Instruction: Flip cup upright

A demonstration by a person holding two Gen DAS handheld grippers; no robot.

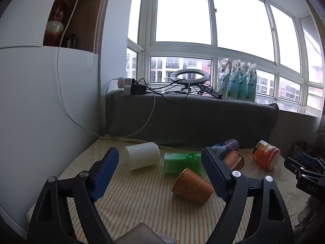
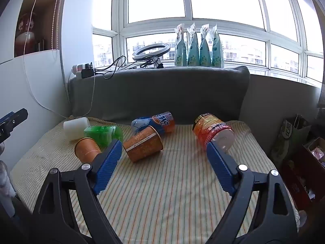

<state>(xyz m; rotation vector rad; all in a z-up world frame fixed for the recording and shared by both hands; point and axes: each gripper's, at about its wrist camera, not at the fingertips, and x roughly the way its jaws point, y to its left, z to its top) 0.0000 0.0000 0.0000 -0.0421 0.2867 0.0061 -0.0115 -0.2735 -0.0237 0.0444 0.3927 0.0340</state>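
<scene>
Your left gripper [image 1: 160, 162] and right gripper [image 2: 164, 152] both hover with fingers spread wide, holding nothing. Just beyond them two copper cups lie on their sides on the striped cloth [image 2: 162, 193]: the left cup [image 2: 87, 149] and the middle cup [image 2: 143, 145]. Farther back lie a green bottle [image 2: 103, 134] and a blue can [image 2: 153, 123].

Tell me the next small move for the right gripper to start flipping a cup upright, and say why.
Probably ease the right gripper forward and down around the larger orange cup. That cup lies on its side on the striped cloth, directly ahead between the open fingers, with nothing held. The left gripper is also open, facing the smaller orange cup.
</scene>
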